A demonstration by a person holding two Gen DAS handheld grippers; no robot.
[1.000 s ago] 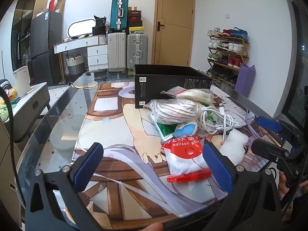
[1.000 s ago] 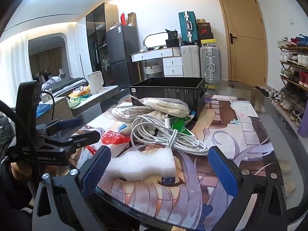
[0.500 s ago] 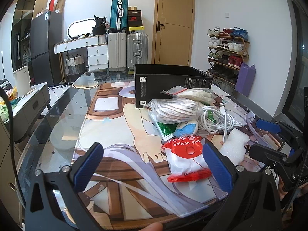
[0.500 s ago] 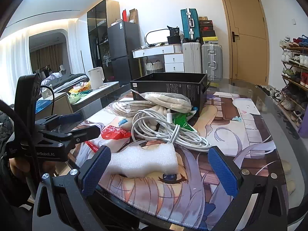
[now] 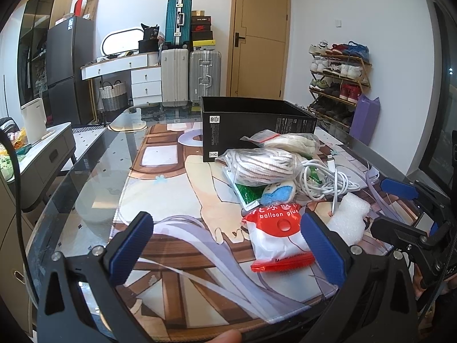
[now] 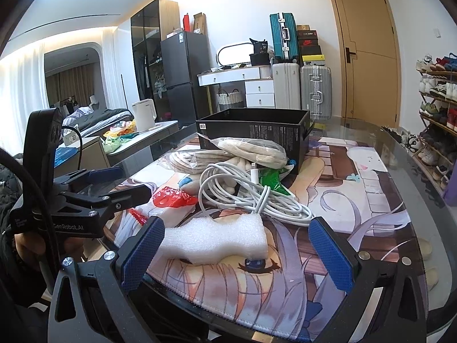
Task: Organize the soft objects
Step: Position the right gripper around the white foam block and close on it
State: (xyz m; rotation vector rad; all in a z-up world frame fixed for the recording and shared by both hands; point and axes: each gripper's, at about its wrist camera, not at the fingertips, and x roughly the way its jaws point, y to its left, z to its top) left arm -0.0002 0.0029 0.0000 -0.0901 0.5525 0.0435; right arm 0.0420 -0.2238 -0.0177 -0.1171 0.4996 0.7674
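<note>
The soft objects lie in one pile on the printed mat [image 6: 357,228] that covers the glass worktop [image 5: 94,171]. Nearest my right side is a white foam block [image 6: 217,238], flat on the mat; in the right wrist view it sits between the pads of my right tongs [image 6: 237,253], close to the left pad, and I cannot tell whether it touches. Just behind the foam is a coiled white cable [image 6: 251,197]. A red-and-white balloon glue bag [image 5: 275,235] lies in front of my left tongs [image 5: 228,250], partly behind the right pad in that view. Further back, a bagged bundle of striped cord [image 5: 262,165] and a bagged cream bundle [image 5: 294,143] rest on top of the pile, over a green packet [image 5: 250,193] and a blue-and-white soft item [image 5: 278,193]. An open black box [image 5: 257,123] stands behind the pile, touching it.

Left tongs: jaws spread wide, holding nothing. Right tongs: jaws spread wide, nothing clamped
</note>
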